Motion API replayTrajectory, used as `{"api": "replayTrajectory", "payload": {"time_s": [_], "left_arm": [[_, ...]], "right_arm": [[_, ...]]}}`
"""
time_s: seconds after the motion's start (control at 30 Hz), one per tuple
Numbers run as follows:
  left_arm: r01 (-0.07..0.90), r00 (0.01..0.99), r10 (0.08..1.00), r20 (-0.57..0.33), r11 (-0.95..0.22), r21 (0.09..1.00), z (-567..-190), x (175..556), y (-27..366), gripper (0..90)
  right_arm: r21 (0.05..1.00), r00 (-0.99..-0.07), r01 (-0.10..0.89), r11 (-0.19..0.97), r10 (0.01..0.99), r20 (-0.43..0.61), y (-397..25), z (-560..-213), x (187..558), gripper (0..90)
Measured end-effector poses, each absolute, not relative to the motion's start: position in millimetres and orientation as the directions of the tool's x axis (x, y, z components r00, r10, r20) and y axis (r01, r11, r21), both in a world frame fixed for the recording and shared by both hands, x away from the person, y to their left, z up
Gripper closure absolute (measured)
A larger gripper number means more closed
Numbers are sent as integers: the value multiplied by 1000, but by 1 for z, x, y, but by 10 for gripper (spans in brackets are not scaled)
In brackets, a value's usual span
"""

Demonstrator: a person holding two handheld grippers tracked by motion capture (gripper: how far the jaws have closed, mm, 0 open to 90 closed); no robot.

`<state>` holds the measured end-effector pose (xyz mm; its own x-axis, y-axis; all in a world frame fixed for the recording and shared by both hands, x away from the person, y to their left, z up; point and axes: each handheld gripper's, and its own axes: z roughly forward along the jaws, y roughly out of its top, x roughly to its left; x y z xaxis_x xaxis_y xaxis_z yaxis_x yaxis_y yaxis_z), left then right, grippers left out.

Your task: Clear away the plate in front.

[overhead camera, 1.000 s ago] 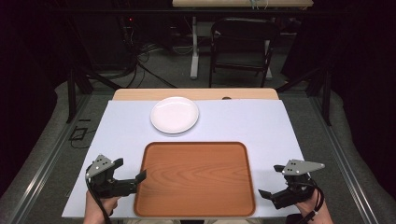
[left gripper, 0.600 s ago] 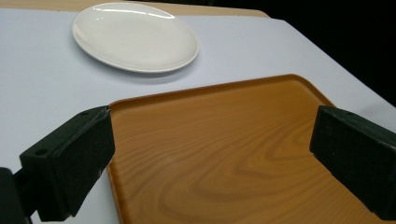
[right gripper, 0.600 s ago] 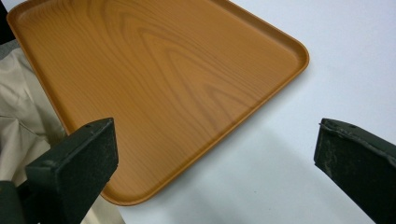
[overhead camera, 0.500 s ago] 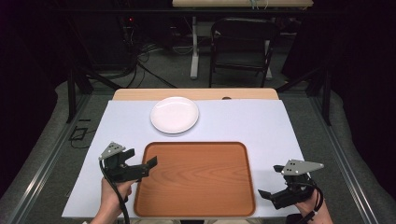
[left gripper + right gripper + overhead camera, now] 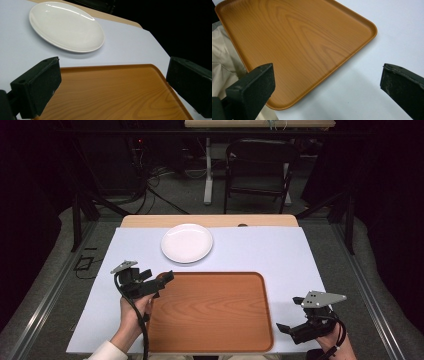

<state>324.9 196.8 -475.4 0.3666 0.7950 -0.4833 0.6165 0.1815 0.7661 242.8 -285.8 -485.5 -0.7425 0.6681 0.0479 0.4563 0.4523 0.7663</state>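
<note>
Right gripper (image 5: 292, 329), lower right of frame: fingers apart, idle. Left gripper (image 5: 159, 281), fingers apart over the rectangular wooden tray (image 5: 210, 330), is nearer the round white ceramic plate (image 5: 187, 242), which lies beyond it, toward frame top, on the white-covered table (image 5: 270, 250).

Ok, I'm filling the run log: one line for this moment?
left tool open, over tray corner | right tool open | plate empty
</note>
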Motion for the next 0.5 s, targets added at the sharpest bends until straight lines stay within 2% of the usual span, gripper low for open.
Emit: {"api": "replayTrajectory", "payload": {"time_s": [0.5], "left_arm": [[650, 265, 725, -636, 353, 673, -484, 367, 183, 0]], "right_arm": [[768, -747, 453, 453, 663, 50, -286, -486, 243, 0]]}}
